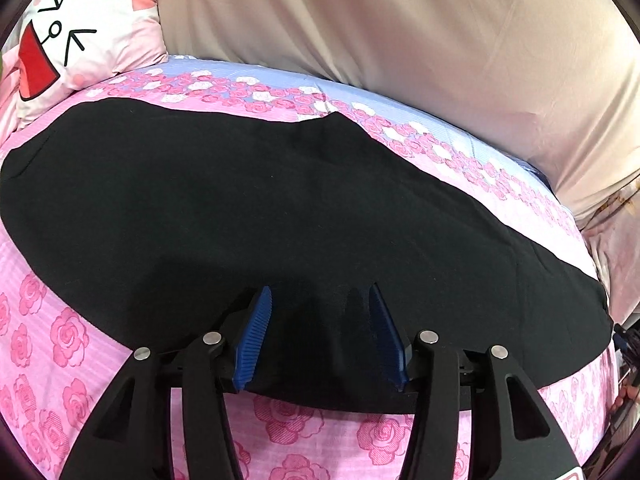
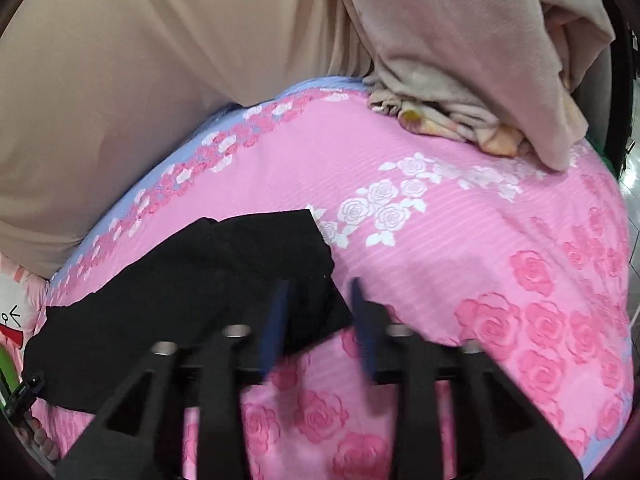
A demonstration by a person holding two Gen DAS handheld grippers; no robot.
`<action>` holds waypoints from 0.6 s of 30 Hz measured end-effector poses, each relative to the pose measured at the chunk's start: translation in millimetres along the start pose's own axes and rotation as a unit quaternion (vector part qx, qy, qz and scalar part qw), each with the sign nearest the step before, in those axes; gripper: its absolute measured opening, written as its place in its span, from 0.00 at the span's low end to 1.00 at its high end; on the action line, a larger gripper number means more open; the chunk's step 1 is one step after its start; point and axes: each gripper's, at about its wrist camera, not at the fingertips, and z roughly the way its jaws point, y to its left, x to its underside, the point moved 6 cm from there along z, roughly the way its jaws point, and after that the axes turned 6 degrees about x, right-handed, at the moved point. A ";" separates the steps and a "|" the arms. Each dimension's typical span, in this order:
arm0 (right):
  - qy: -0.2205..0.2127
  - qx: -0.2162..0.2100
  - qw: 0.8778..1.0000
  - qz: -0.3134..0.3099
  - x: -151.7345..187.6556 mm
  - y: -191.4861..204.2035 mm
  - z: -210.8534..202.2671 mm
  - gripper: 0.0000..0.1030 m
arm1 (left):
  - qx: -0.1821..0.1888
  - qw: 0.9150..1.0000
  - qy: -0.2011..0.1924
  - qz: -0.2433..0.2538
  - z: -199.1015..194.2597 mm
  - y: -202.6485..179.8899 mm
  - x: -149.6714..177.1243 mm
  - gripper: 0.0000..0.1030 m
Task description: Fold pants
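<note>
Black pants (image 1: 280, 208) lie flat and lengthwise across a pink rose-print bedsheet (image 1: 48, 280). My left gripper (image 1: 320, 288) hovers over their near edge. Its blue pads (image 1: 256, 332) stand apart, with black cloth lying between them, and neither pad presses on it. In the right wrist view, one end of the pants (image 2: 240, 264) lies at centre left with a squared corner. My right gripper (image 2: 319, 281) is open over that end's right-hand edge. The left finger is above the cloth and the right finger above the sheet (image 2: 480, 240). This view is slightly blurred.
A pink cartoon-face pillow (image 1: 80, 36) sits at the far left of the bed. Beige fabric (image 1: 400, 40) hangs along the far side. A heap of beige blanket (image 2: 460, 80) lies at the far right corner. The bed's right edge drops to a tiled floor (image 2: 630, 184).
</note>
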 end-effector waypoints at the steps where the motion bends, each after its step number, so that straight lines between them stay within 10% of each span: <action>1: 0.009 -0.021 1.000 0.014 5.1 -1.3 -1.6 0.58 | 0.002 1.000 0.001 -0.001 -0.2 0.7 -0.3 0.48; 11: 0.077 -0.135 0.984 0.089 37.2 21.0 9.4 0.62 | 0.059 0.991 -0.055 -0.103 -56.3 53.6 -4.8 0.50; 18: 0.056 -0.130 0.984 0.104 24.2 35.6 24.5 0.68 | 0.002 0.973 -0.099 -0.206 -96.4 169.4 -21.4 0.52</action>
